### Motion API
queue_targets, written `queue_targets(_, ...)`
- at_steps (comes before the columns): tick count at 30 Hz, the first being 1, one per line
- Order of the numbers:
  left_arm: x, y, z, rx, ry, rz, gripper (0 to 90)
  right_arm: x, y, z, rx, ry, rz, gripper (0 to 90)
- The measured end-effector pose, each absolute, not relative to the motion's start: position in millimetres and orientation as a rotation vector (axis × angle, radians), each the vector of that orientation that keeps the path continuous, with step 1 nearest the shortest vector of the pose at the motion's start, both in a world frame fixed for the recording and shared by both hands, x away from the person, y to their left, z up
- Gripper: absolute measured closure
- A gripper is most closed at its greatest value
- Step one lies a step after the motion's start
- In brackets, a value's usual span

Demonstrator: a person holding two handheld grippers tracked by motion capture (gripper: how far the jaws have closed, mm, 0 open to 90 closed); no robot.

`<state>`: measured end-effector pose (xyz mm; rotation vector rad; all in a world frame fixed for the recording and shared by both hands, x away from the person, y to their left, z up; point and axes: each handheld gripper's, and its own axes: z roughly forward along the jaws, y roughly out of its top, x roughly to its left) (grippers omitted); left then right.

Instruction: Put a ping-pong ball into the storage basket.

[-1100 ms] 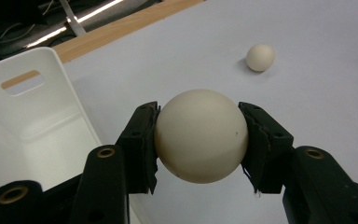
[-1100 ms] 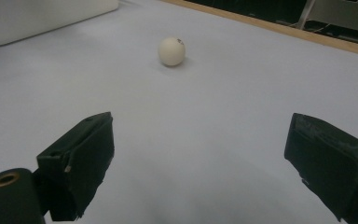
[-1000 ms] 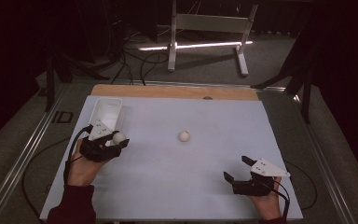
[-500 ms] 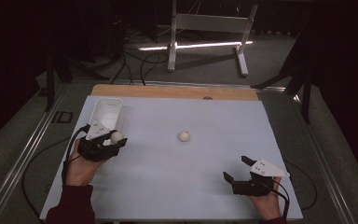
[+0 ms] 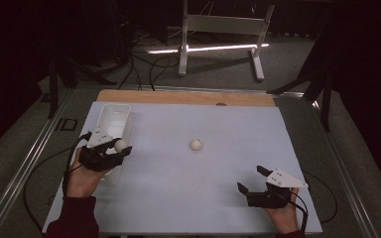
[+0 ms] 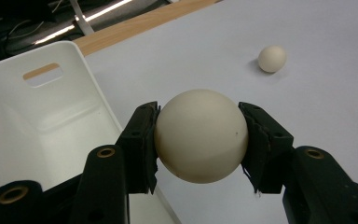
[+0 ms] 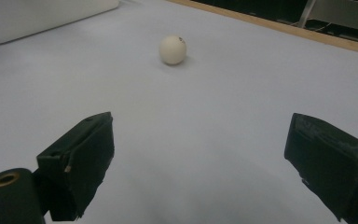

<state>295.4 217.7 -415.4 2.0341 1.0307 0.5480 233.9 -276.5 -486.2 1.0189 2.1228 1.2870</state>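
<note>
My left gripper is shut on a cream ball, its pads pressing both sides. It holds the ball just beside the right wall of a white rectangular bin, which looks empty inside. A second cream ball lies on the white sheet near the table's middle. My right gripper stands open near the front right of the sheet, jaws wide with nothing between them, pointing toward that loose ball.
The white sheet covers a wooden board whose bare strip runs along the far edge. Cables trail off the left side. A white stand sits on the floor beyond the table.
</note>
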Motion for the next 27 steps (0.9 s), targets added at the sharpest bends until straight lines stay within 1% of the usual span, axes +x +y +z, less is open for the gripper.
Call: queue_targets(27,295.5,231.3,-415.5,1.995,1.082,0.582,51.3,233.2,-277.6,-485.6,1.026,2.118,1.281,7.7)
